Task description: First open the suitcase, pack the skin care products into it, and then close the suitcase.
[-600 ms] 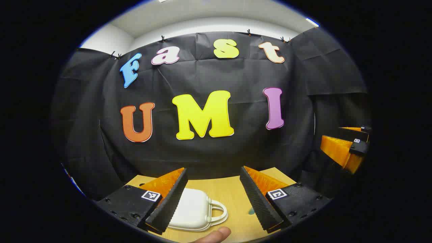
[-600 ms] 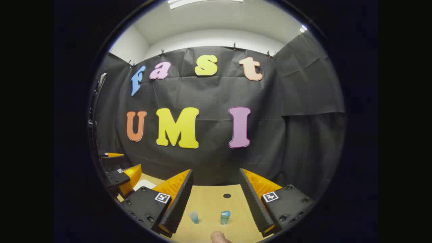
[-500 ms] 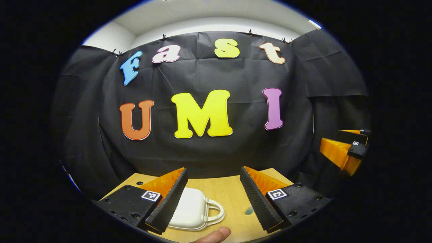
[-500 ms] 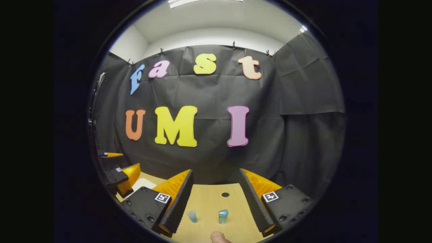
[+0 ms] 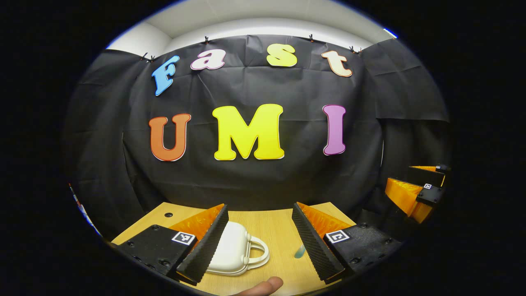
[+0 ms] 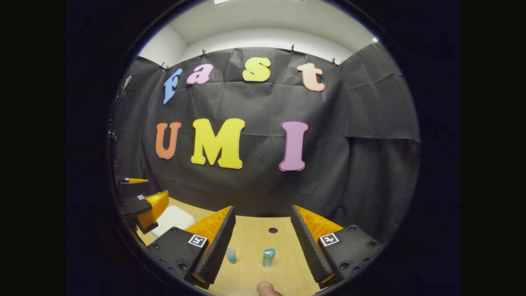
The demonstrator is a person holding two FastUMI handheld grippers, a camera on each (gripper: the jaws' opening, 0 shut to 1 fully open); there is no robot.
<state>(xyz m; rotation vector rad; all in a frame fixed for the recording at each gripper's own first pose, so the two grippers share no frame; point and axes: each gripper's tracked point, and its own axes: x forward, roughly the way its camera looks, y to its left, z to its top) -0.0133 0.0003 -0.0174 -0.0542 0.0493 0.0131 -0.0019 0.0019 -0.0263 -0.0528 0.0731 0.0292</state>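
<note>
The closed white suitcase (image 5: 232, 251) lies just ahead of the left gripper (image 5: 259, 240), handle pointing right. Both claws are released, w/ nothing held; the right gripper (image 6: 263, 242) faces the small blue bottles (image 6: 268, 257).

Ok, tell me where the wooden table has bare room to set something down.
Bare wood lies between the white hard-shell suitcase and the small blue bottles, and behind them toward the round table hole. The bottles' patch is crowded.

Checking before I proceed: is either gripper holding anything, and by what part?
Nothing held. Left gripper and right gripper are both open above the table.
</note>
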